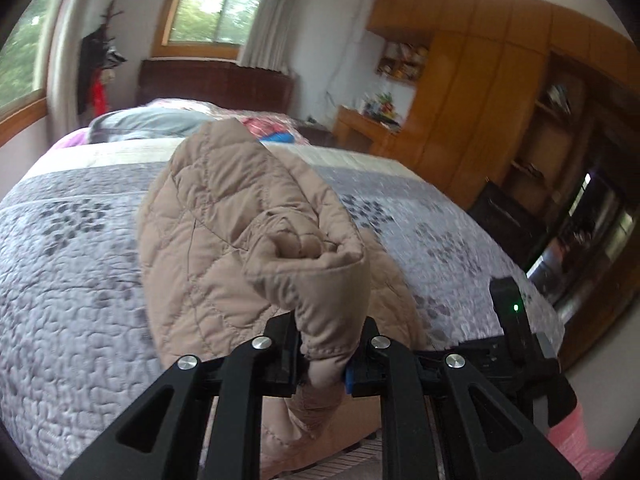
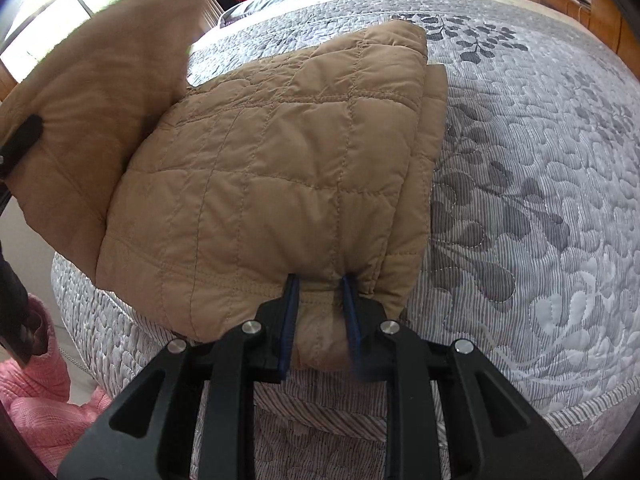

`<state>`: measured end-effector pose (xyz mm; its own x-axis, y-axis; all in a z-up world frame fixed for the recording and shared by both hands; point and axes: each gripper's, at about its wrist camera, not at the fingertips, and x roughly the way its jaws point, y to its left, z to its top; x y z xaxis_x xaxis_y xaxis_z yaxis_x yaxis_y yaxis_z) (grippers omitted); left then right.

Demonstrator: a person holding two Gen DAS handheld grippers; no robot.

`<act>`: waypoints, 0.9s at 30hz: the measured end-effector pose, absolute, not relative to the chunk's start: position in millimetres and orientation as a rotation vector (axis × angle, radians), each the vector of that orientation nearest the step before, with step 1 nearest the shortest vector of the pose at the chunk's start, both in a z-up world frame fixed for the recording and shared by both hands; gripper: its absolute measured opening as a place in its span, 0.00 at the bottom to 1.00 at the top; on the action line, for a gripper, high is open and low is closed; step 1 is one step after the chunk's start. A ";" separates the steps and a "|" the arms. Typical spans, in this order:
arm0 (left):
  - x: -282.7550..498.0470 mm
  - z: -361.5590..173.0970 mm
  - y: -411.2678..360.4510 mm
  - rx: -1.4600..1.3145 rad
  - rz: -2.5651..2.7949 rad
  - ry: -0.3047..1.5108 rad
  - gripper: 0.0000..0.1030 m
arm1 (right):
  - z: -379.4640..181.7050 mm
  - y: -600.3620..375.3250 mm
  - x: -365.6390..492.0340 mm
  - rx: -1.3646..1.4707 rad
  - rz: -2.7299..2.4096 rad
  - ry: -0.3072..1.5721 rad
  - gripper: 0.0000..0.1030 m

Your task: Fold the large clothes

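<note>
My right tongs pinch the tan quilted jacket at the grey leaf-patterned bedspread's six o'clock edge, my left tongs clamp its lifted nine o'clock flap mid-fold, flattening remains

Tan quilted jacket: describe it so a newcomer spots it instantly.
Start at the bed, covered by a grey leaf-patterned quilt. At its near edge lies the tan quilted jacket, partly folded, both grippers' jaws pinching its hem. It is the only tan, square-stitched garment there; the grey pillow sits far back.
</note>
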<state>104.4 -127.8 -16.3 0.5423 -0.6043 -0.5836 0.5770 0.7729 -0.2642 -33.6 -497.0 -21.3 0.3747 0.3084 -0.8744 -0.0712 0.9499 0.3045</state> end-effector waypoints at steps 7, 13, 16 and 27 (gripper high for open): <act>105.0 -57.5 -183.6 0.078 -0.763 0.840 0.17 | -21.6 -498.2 -37.0 0.244 0.255 1.160 0.22; 105.6 -82.7 -197.4 0.122 -0.796 0.916 0.21 | -21.3 -502.5 -34.0 0.253 0.263 1.162 0.22; 108.3 -97.0 -194.7 0.113 -0.811 0.943 0.21 | -21.6 -502.4 -34.3 0.254 0.265 1.162 0.22; 100.9 -67.8 -152.6 -0.058 -0.873 0.998 0.33 | -16.3 -495.4 -19.7 0.225 0.257 1.211 0.28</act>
